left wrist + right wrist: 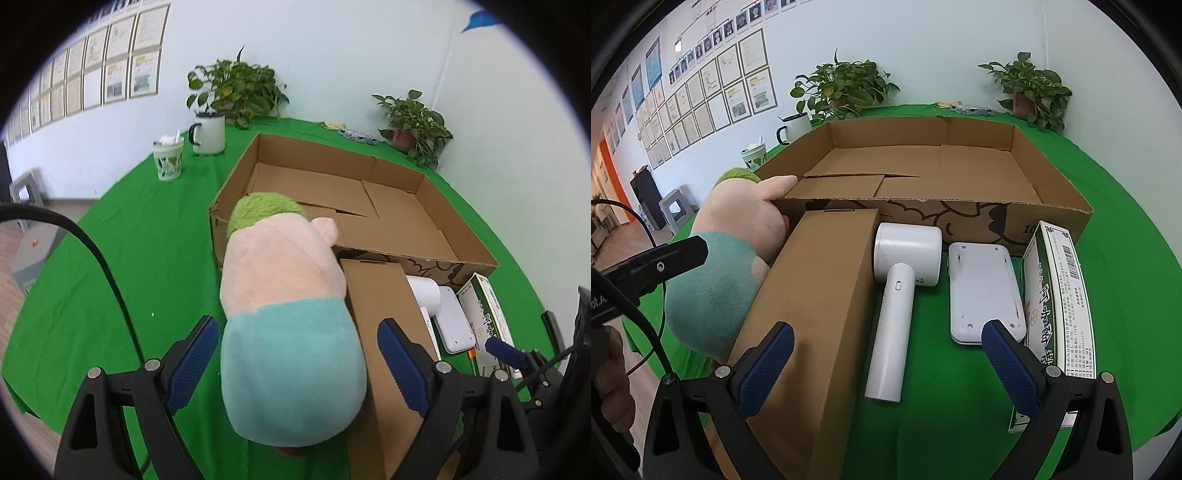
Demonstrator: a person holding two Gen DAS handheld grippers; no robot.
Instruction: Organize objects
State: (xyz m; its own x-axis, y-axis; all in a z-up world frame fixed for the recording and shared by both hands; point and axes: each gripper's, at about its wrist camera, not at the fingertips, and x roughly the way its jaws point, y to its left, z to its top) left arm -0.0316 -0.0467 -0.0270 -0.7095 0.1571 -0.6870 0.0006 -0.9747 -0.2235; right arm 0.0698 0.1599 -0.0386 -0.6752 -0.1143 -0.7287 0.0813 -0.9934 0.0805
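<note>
Left wrist view: plush toy (288, 306) lies lengthwise between wide, untouching left gripper (293, 363), head toward cardboard tray (458, 218); right gripper (886, 363) wide, empty.

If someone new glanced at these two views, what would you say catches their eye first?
Probably the plush toy, pink with green hair and teal bottom, lying between the open left tool fingers against the big open carton's near corner. Next, that empty carton on the green cloth, and in front of it a row: brown box, white handheld device, white flat device, green-and-white package.
</note>
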